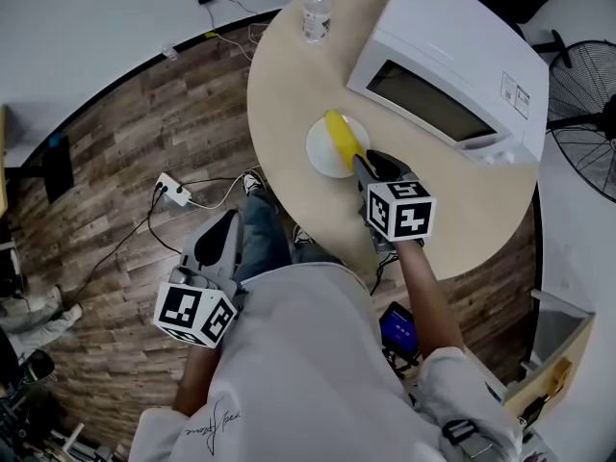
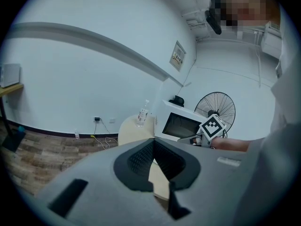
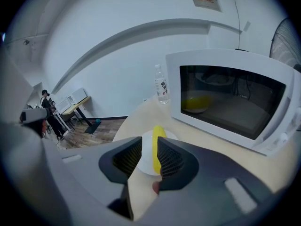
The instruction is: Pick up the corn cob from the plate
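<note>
A yellow corn cob lies on a small white plate near the front of the round table. My right gripper hangs just over the plate's near edge, pointing down at the cob. In the right gripper view its jaws stand apart and hold nothing. The corn cob shows through the gap, close to the right finger, with the plate under it. My left gripper is held low beside the person's left leg, off the table. Its tips meet with nothing between them.
A white microwave with its door shut stands on the table behind the plate, and something yellow shows inside it. A water bottle stands at the table's far edge. A fan is at the right, and a power strip with cables lies on the wooden floor.
</note>
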The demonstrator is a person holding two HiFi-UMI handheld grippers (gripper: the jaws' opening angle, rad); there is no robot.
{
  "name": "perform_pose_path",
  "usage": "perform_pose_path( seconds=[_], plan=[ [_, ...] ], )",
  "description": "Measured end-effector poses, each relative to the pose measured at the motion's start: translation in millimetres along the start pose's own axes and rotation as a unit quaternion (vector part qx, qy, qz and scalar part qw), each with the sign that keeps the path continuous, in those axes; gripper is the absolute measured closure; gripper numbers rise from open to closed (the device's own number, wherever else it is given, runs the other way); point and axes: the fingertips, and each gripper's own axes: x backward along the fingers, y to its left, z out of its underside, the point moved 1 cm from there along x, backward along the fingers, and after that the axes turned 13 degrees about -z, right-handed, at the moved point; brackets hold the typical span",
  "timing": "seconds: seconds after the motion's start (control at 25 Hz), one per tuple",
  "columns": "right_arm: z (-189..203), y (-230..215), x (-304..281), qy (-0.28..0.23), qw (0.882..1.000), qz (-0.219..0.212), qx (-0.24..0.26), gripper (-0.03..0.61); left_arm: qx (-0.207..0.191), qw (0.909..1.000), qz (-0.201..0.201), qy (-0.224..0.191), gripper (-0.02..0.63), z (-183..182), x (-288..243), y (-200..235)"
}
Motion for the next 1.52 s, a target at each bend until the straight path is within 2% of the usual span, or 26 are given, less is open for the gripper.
perform_pose_path(
  seconds=[0.52, 0.88, 1.28, 1.52],
  plan=[
    [16.9, -23.9, -26.0, 0.056, 0.998, -0.004, 0.003, 0.434, 0.009, 0.9999, -0.004, 0.0, 0.62, -0.8, -9.2, -1.0],
    [28.2, -42.2, -46.4, 0.1, 0.995, -0.002, 0.027, 0.411, 0.016, 0.9997, -0.021, 0.002, 0.62, -0.1, -10.7, 1.6],
    [32.2, -48.0, -70.1, 0.122, 0.992, -0.014, 0.037, 0.388, 0.017, 0.9994, -0.027, 0.008, 0.62, -0.5, -15.7, -0.9],
    [33.5, -50.2, -84.1, 0.135, 0.99, -0.018, 0.033, 0.353, 0.019, 0.9993, -0.029, 0.012, 0.62, -0.3, -19.3, 1.0]
  ],
)
